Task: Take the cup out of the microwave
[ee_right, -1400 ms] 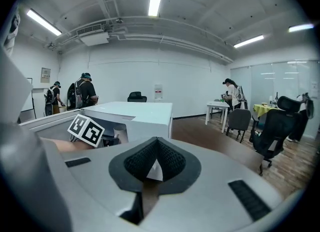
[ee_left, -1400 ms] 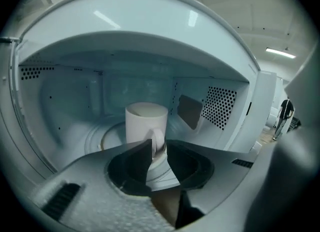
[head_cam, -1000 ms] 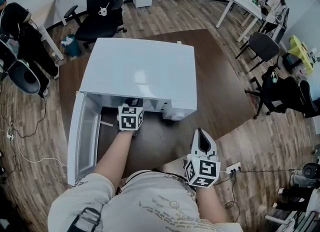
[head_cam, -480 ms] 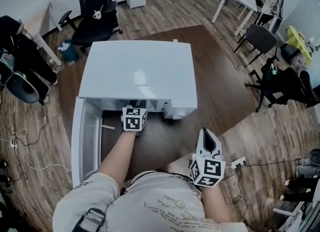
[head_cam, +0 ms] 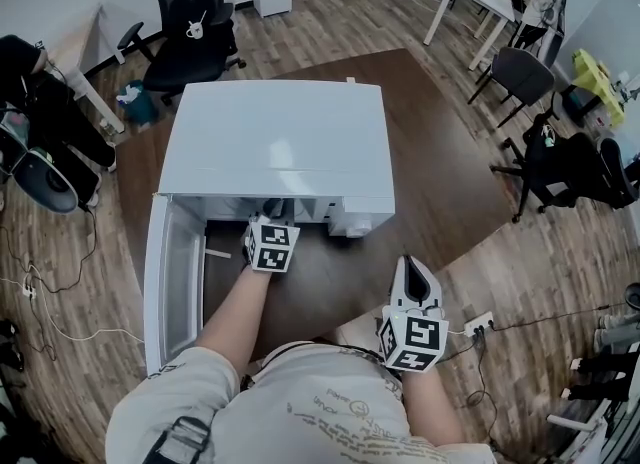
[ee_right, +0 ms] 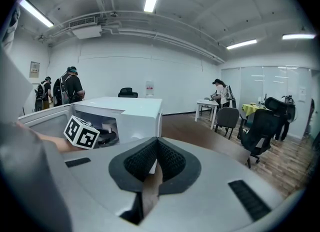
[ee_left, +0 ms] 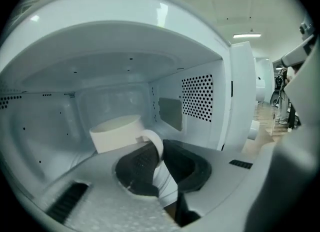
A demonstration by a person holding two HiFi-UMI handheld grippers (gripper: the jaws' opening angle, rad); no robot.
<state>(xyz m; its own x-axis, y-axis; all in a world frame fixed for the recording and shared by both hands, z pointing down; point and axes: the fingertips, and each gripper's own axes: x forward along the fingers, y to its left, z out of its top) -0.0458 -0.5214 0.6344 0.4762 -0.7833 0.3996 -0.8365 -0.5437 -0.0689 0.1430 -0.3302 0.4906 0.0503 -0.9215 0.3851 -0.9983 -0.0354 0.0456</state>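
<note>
Head view: white microwave (head_cam: 275, 142) sits on a dark brown tabletop (head_cam: 440, 172), its door (head_cam: 165, 282) swung open on the 9 o'clock side. Left tongs (head_cam: 270, 212) reach into the cavity opening at the microwave's 6 o'clock edge, with the marker cube (head_cam: 272, 246) just outside it. Right tongs (head_cam: 412, 270) hang at about 4 o'clock from the microwave, apart from it, tips pointing to 12 o'clock.

Left gripper view: the white cup (ee_left: 117, 133) is inside the microwave cavity, toward the 10 o'clock side of the frame and just beyond the tips of the left tongs (ee_left: 157, 163). The tongs are closed narrow on the cup's handle (ee_left: 154, 143), which is pinched between the dark pads. The perforated cavity wall (ee_left: 197, 98) is at 2 o'clock. The tongs hide the cup's base, so I cannot tell whether it touches the cavity floor.

Right gripper view: right tongs (ee_right: 155, 163) are closed, pads touching, with nothing between them. The microwave (ee_right: 130, 111) shows at 10 o'clock, with the left marker cube (ee_right: 81, 132) in front of its opening. An office chair (ee_right: 260, 126) is at 3 o'clock.
</note>
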